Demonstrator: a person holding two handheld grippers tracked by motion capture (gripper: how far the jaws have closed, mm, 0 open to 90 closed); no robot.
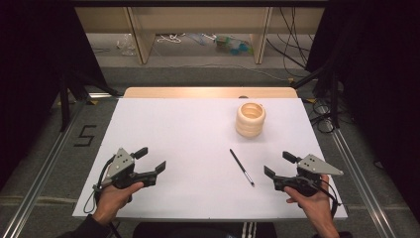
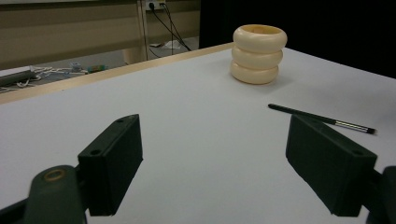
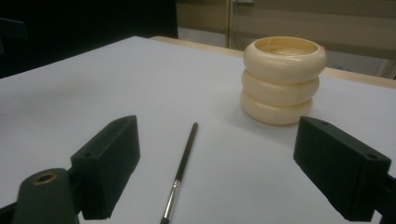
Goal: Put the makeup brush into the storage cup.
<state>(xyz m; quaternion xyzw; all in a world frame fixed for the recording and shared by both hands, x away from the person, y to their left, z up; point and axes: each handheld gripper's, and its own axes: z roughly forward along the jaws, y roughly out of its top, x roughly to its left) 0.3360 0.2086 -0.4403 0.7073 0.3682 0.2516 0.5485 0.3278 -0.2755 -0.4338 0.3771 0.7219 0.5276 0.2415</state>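
Both hands rest low in the frame, near the corners. The left gripper (image 1: 151,159) and right gripper (image 1: 277,164) are wide open and hold nothing. The brush (image 1: 241,167) lies between them, below the cup (image 1: 250,119).

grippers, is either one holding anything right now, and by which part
Nothing is held. The left gripper and right gripper both have open jaws with only bare table between them. The brush lies flat on the table, untouched, near the ringed cup.

White table (image 1: 163,129), wood edge at frame top-centre. Grey floor (image 1: 198,74) beyond, cables (image 1: 292,44) upper right, clutter (image 1: 233,44) top centre. Wooden legs (image 1: 138,34) upper left. Black curtains (image 1: 29,74) both sides. Floor mark "5" (image 1: 85,135), left.
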